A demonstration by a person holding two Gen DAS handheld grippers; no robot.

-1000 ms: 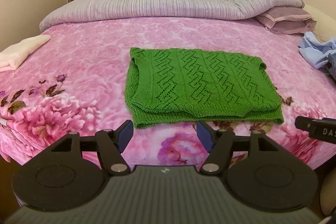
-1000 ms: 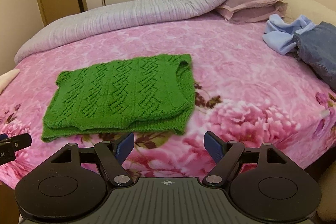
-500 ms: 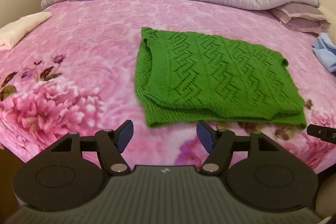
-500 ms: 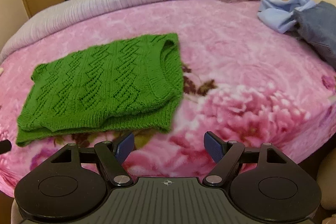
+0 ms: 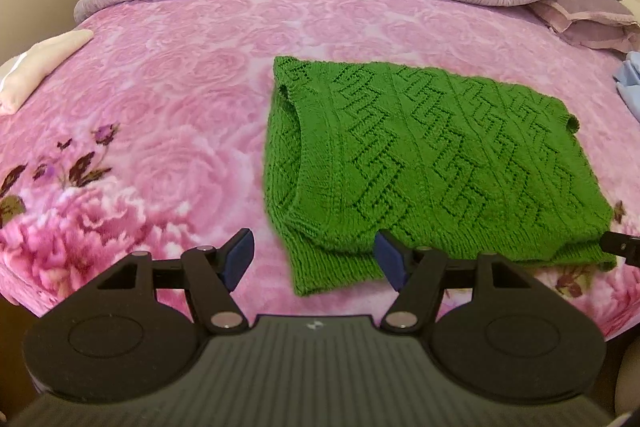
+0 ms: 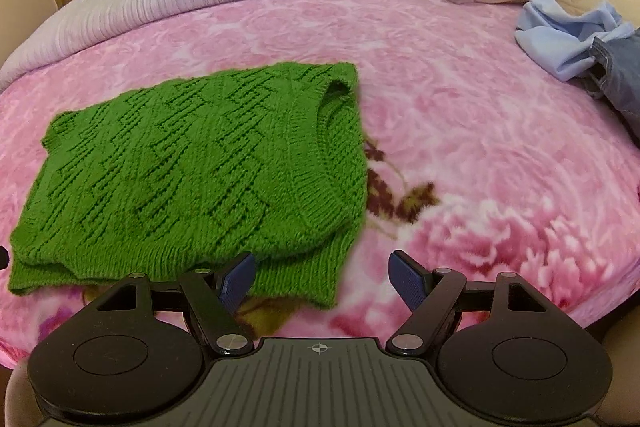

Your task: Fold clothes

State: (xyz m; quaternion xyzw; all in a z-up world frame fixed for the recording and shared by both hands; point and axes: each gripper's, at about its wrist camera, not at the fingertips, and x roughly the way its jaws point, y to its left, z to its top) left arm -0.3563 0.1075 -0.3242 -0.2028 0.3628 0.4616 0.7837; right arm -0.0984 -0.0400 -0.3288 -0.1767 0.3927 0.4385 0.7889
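Sweater [image 5: 432,163]: green knit, already doubled over, lying flat on the pink floral bedspread [image 5: 168,99] near my edge of the bed.
My left gripper [image 5: 314,259]: jaws wide, empty, at the sweater's near left corner.
My right gripper [image 6: 322,277]: jaws wide, empty, at the near right corner.
Risk: I could pinch only the top layer, since the two hems are offset; the fold would then skew.
Risk: blue pads [image 6: 408,279] may snag the openwork.
Texture: chunky, stretchy zigzag lace, ribbed hem; plush bedspread.
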